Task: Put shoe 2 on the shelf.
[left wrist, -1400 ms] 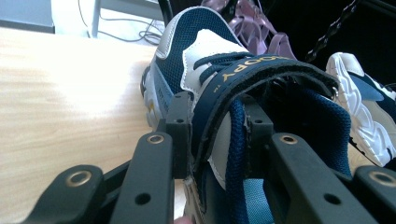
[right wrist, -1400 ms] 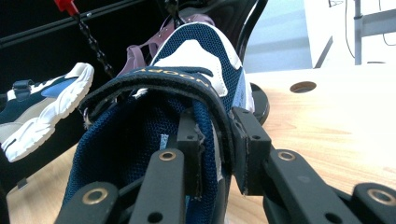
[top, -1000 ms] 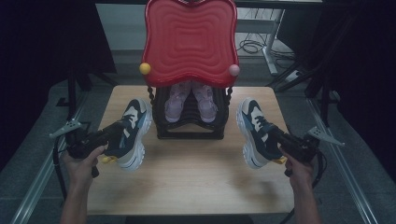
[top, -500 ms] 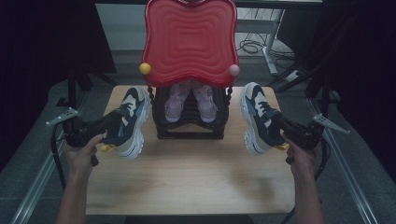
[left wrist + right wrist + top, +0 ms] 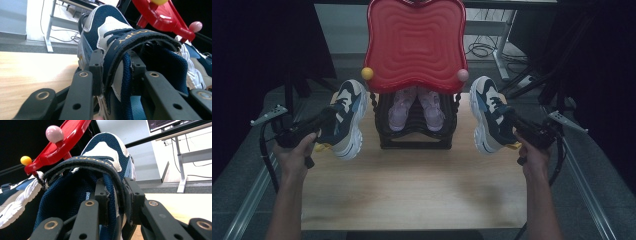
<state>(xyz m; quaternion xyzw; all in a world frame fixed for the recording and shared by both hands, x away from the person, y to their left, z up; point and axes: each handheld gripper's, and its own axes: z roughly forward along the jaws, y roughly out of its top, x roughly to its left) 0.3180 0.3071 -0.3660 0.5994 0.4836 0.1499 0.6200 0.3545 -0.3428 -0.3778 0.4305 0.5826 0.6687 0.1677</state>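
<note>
Here, a navy mesh left sneaker [image 5: 343,117] is clamped at its collar between the jaws of the left gripper [image 5: 314,127], above the wooden table [image 5: 412,185]. Likewise, the right sneaker [image 5: 488,114] is gripped by the right gripper [image 5: 524,131]. Farther off, a black rack [image 5: 416,131] is topped by a ridged red tray [image 5: 415,42].

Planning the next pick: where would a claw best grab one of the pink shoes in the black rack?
Probably the heel collar of a pink shoe, approached from the person's side. The shoes lean toes-up inside the black rack, and the red tray blocks access from above.
</note>
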